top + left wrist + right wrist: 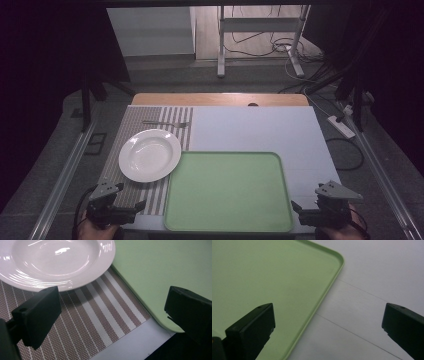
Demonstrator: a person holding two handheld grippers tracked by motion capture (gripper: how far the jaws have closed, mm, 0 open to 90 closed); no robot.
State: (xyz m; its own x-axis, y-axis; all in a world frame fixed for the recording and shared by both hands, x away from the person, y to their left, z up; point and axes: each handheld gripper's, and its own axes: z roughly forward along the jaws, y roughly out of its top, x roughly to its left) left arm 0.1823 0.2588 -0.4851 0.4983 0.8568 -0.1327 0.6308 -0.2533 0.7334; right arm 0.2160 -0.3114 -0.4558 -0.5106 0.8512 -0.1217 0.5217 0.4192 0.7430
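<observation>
Nearest the person, two grippers hang at the front edge of the table, one in each hand. The left gripper (pixel 134 206) sits at the near left corner over the striped placemat (pixel 131 122), its jaws spread wide with nothing between them; in the left gripper view they frame bare mat, with the plate rim above and the tray edge to the right. The right gripper (pixel 296 207) sits at the near right corner, just beside the tray's right rim, jaws likewise spread and empty; in the right gripper view one jaw stands over the tray and the other over the white table surface (pixel 260 127).

Between the two grippers lies one green tray (pixel 230 192), rectangular with rounded corners, nothing on it. Its left rim overlaps the placemat's right edge.

A little farther, left of the tray, rests one white plate (pixel 150 155), round and shallow, upright on the placemat. Its rim comes just beside the tray's far left corner; whether the two touch is hard to judge from the high view.

Beyond the plate, near the mat's far edge, lies one fork (pixel 165 123), lengthwise across the mat with what look like its tines pointing right, well apart from the plate.

There is one placemat in all, brown with white stripes.
</observation>
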